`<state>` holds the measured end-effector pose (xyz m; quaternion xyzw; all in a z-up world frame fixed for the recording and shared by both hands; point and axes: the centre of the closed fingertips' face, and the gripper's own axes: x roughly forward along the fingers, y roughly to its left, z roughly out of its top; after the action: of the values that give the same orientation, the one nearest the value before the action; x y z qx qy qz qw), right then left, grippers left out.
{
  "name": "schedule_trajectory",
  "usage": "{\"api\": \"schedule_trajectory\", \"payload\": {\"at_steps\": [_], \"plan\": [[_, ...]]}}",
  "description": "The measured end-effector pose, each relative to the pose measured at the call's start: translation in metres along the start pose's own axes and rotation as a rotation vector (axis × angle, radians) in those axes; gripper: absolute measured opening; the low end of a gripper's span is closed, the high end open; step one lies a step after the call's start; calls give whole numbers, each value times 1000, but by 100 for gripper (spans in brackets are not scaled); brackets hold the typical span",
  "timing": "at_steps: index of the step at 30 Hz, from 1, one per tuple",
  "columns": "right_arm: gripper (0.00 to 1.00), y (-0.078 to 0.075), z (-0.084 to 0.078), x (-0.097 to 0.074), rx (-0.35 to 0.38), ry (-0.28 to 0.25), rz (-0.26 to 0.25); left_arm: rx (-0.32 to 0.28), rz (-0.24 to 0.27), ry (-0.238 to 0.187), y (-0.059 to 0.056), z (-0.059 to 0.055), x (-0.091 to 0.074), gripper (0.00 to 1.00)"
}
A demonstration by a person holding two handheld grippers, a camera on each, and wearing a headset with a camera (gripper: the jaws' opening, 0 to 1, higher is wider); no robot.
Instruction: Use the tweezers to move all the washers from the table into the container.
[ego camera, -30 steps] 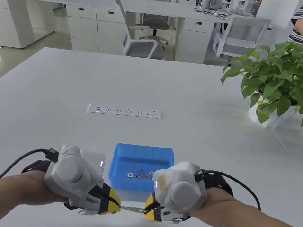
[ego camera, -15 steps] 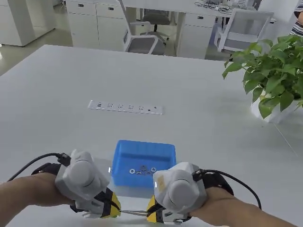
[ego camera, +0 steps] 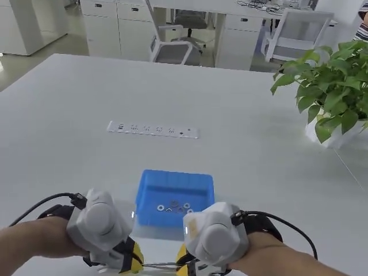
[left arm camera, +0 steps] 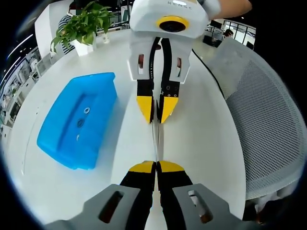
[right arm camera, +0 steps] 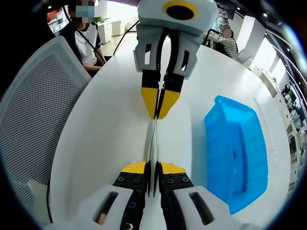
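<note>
A blue container [ego camera: 175, 187] sits on the white table [ego camera: 241, 144] with several small washers [ego camera: 174, 207] lying inside it. Just in front of it, near the table's front edge, thin metal tweezers [ego camera: 161, 265] span between my two grippers. My left gripper [ego camera: 135, 261] is shut on one end and my right gripper [ego camera: 181, 260] is shut on the other. In the left gripper view my own jaws [left arm camera: 156, 167] pinch the tweezers [left arm camera: 156, 139], the right gripper [left arm camera: 157, 109] faces me, and the container [left arm camera: 72, 129] lies to the left. In the right gripper view my jaws [right arm camera: 152, 168] clamp the tweezers [right arm camera: 153, 136], with the container [right arm camera: 235, 143] to the right.
A white power strip [ego camera: 152, 130] lies beyond the container. A potted plant [ego camera: 330, 92] stands at the table's right side. A grey mesh chair [left arm camera: 268, 120] sits close behind the table's front edge. Desks and office chairs [ego camera: 172, 46] stand past the far edge.
Both grippers have drawn slightly back from the container toward the table's front edge, still shut on the tweezers. The head camera has tilted a little.
</note>
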<state>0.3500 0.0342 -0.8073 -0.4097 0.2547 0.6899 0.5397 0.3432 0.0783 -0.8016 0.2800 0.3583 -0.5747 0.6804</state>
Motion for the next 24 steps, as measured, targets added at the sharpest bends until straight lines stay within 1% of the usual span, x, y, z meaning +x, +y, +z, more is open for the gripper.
{"api": "schedule_trajectory", "payload": {"at_steps": [2,6,9,12,13,17,21,24], "plan": [[11,0,-1,0,17,0,2,3,-2,6,-1,-1,2,5],[11,1,-1,-1,21,-4,2,11,-2,20,-1,-2,5,5],[12,1,-2,-1,45,-12,-5,3,5,9,1,-1,5,5],[12,1,-1,-2,45,-18,-12,-6,6,10,1,-1,5,6],[12,1,-1,-2,46,-20,-15,-17,-2,9,0,-1,6,6],[13,2,-1,-1,39,-19,-21,-6,3,12,1,-1,5,6],[19,0,-1,-2,41,-17,-37,-4,9,16,0,-3,4,7],[21,0,-2,-5,46,-8,-52,2,18,21,-1,-5,1,12]]}}
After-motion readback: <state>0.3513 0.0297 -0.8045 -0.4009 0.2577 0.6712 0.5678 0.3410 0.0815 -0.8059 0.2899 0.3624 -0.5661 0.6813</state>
